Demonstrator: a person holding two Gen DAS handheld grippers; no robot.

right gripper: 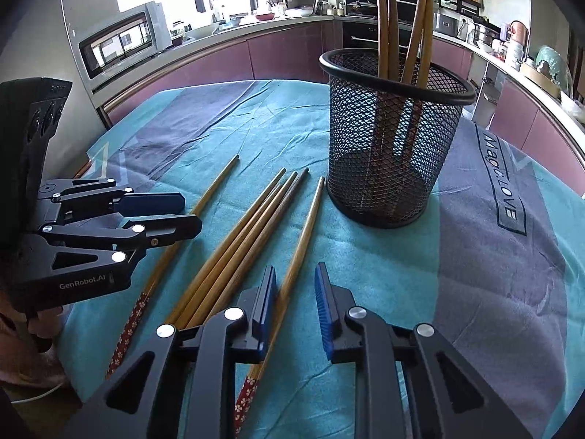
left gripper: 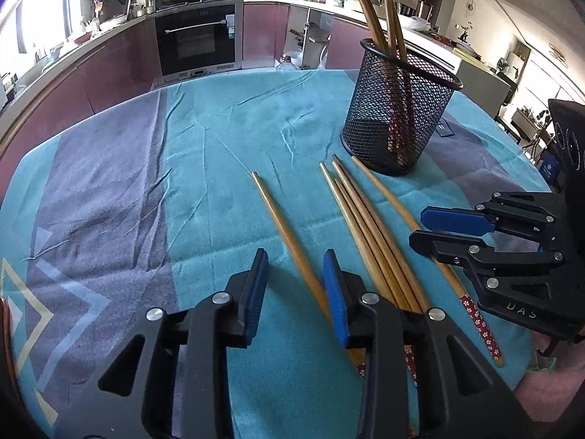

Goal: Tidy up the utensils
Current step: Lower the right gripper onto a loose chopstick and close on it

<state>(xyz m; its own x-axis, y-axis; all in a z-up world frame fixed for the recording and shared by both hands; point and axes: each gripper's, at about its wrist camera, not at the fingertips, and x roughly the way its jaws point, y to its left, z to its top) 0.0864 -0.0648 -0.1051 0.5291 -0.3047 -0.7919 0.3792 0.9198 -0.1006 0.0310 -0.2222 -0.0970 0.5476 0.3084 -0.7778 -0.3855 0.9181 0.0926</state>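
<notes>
Several wooden chopsticks with red flowered ends lie on the blue towel: one alone (left gripper: 289,234), a bundle (left gripper: 369,234) and one nearer the holder (left gripper: 398,212). A black mesh holder (left gripper: 398,109) stands upright with several chopsticks in it. My left gripper (left gripper: 296,292) is open and empty, low over the lone chopstick. My right gripper (right gripper: 294,300) is open and empty over the chopstick (right gripper: 303,234) nearest the holder (right gripper: 391,146). The right gripper also shows in the left wrist view (left gripper: 424,226), and the left gripper in the right wrist view (right gripper: 190,212), by the lone chopstick (right gripper: 208,197).
The towel (left gripper: 204,168) covers a round table and has wrinkles. Kitchen counters, an oven (left gripper: 197,40) and a microwave (right gripper: 120,44) stand beyond the table's far edge. The towel's grey stripe with lettering (right gripper: 504,183) lies right of the holder.
</notes>
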